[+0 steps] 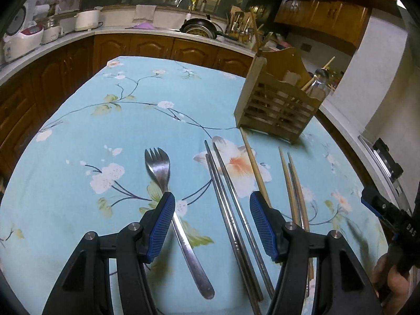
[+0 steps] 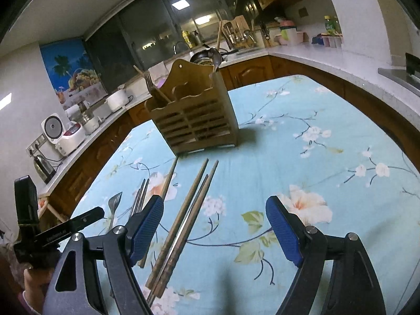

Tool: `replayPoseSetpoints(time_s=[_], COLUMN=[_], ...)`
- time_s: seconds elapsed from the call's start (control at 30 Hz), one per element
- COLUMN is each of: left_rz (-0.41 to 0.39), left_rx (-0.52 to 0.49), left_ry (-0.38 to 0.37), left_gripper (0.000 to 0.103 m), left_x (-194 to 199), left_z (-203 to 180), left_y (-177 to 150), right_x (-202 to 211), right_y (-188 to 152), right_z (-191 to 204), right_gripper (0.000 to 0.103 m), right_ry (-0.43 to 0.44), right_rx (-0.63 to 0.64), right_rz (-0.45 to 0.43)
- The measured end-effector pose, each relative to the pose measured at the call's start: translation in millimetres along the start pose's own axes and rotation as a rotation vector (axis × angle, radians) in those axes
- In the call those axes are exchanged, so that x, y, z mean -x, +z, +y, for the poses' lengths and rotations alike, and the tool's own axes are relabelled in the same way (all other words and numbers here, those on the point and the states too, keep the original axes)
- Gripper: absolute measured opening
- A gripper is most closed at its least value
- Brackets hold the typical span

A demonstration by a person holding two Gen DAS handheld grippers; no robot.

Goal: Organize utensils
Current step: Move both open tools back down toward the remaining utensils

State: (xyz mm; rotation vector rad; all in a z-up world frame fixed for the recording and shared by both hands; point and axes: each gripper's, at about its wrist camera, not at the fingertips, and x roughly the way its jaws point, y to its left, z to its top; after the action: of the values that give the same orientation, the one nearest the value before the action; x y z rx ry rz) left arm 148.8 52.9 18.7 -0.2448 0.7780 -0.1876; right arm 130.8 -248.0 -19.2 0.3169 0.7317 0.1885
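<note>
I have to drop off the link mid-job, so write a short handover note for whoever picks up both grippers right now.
Left gripper: open, empty, low over the spork and the metal chopsticks.
Right gripper: open, empty, over the wooden chopsticks.
All of these lie loose on the floral tablecloth, with one more wooden chopstick between the groups.
The wooden caddy stands upright behind them.
Done: the caddy already holds a fork, a spoon and some sticks.
Left: grip each loose piece and stand it in the caddy.
</note>
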Motion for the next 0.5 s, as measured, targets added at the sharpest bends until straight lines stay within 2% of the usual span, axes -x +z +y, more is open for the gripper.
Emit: replayPoseSetpoints(time_s=[0.1, 0.5], left_rz=[-0.005, 0.041], left_rx=[-0.006, 0.012], left_ry=[-0.002, 0.005], left_gripper=[0.059, 0.058], left_x=[6, -12], left_z=[0, -9], left_y=[0, 9], right_x=[0, -13], right_y=[-1, 2], right_z=[2, 9], right_gripper=[0.082, 0.081], right_ry=[-0.001, -0.013], right_rx=[0.003, 0.027], right_rz=[0.003, 0.030])
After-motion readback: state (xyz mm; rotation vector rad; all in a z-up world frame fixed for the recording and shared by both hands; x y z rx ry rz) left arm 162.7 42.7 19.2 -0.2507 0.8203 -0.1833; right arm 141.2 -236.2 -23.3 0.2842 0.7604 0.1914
